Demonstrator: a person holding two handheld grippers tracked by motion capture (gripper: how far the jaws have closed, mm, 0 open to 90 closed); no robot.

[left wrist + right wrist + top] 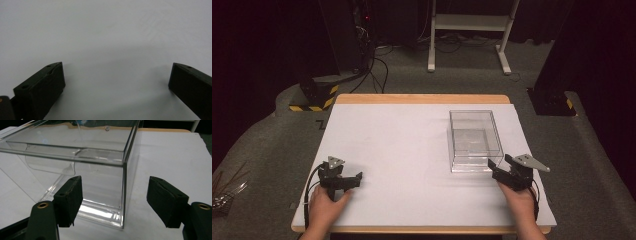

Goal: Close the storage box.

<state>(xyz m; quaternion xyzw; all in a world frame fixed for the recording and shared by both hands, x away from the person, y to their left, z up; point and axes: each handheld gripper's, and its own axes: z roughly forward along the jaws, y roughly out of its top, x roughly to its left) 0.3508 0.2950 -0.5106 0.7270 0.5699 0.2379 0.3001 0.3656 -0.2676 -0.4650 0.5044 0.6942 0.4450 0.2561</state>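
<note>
White sheet [412,165] covers a wooden table [422,98]; wood edge shows at far and near sides. Grey carpet floor [272,150] around it, room dark. Behind the table: white desk frame legs [467,35], cables [379,67] on the floor, a black stand with yellow-black hazard stripes [314,95] far left, another dark base [552,102] far right. Some thin metal bits [224,192] on the carpet at the left edge, too small to tell what.

Clear plastic box [474,140] sits upright on the sheet, open top, just ahead of the right gripper [497,170] and slightly to its left. Nothing seen inside it; a curved clear insert or moulded recess on its far wall in the right gripper view, can't tell which. In that view the box [100,170] near-right corner edge stands between the two jaws, left jaw in front of the near wall, right jaw off to the side of the box over bare sheet. Jaws spread wide, not touching the box as far as visible. Right hand [519,200] holds the gripper from behind, grey plate on top.

Left gripper [354,181] rests low over the sheet, well apart from the box, which is far to its right and ahead. Jaws wide apart, nothing between them, just plain white sheet [112,45] ahead. Left hand [324,205] grips it near the table's near edge; its cable loops off to the left.
</note>
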